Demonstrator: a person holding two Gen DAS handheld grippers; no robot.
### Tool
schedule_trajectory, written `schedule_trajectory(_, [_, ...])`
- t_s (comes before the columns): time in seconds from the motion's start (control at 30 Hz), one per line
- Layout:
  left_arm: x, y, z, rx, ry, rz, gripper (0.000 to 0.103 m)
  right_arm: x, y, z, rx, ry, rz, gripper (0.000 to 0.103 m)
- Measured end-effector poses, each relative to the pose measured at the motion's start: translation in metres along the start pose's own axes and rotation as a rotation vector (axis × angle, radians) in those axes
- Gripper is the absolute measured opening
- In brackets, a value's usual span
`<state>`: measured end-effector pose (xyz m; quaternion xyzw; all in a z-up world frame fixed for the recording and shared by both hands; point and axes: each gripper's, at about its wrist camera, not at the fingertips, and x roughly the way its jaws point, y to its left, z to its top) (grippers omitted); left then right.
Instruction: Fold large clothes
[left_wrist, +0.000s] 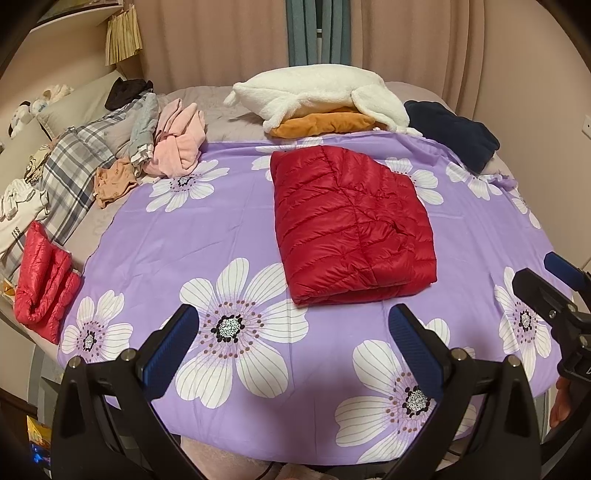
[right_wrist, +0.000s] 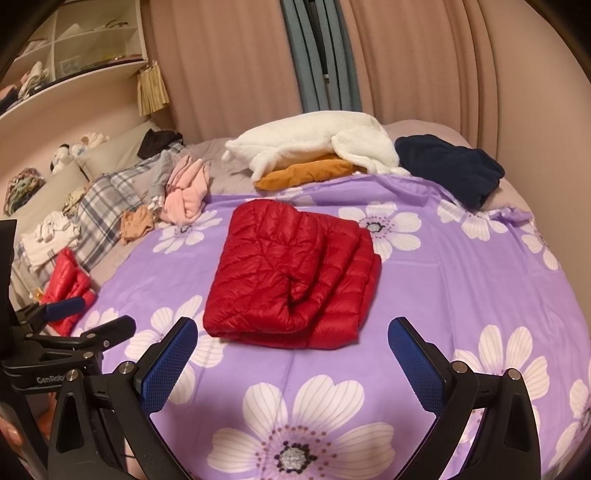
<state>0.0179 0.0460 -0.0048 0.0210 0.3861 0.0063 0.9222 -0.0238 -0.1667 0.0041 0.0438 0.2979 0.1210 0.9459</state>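
A red quilted down jacket (left_wrist: 351, 225) lies folded into a thick rectangle on the purple flowered sheet (left_wrist: 207, 236). It also shows in the right wrist view (right_wrist: 291, 280). My left gripper (left_wrist: 295, 328) is open and empty, just short of the jacket's near edge. It appears in the right wrist view at the left (right_wrist: 92, 314). My right gripper (right_wrist: 291, 343) is open and empty, close to the jacket's near fold. In the left wrist view it appears at the right edge (left_wrist: 550, 273).
A folded white fleece (left_wrist: 317, 96) on an orange garment (left_wrist: 325, 123) and a dark navy garment (left_wrist: 454, 134) lie at the far side. A pile of pink, plaid and tan clothes (left_wrist: 147, 147) lies far left. A second red padded garment (left_wrist: 44, 284) sits at the left edge.
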Motion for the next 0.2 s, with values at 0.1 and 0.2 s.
schedule_trajectory(0.1, [-0.0007,-0.0013,-0.0003,0.003,-0.007,0.003,0.103,0.0005,0.0000,-0.0007,0.001,0.003,0.003,0.102])
schedule_trajectory(0.2, [-0.0002,-0.0011,0.0001,-0.001,-0.002,-0.001,0.103,0.0006,-0.0001,-0.0010,0.002,0.003,0.001,0.102])
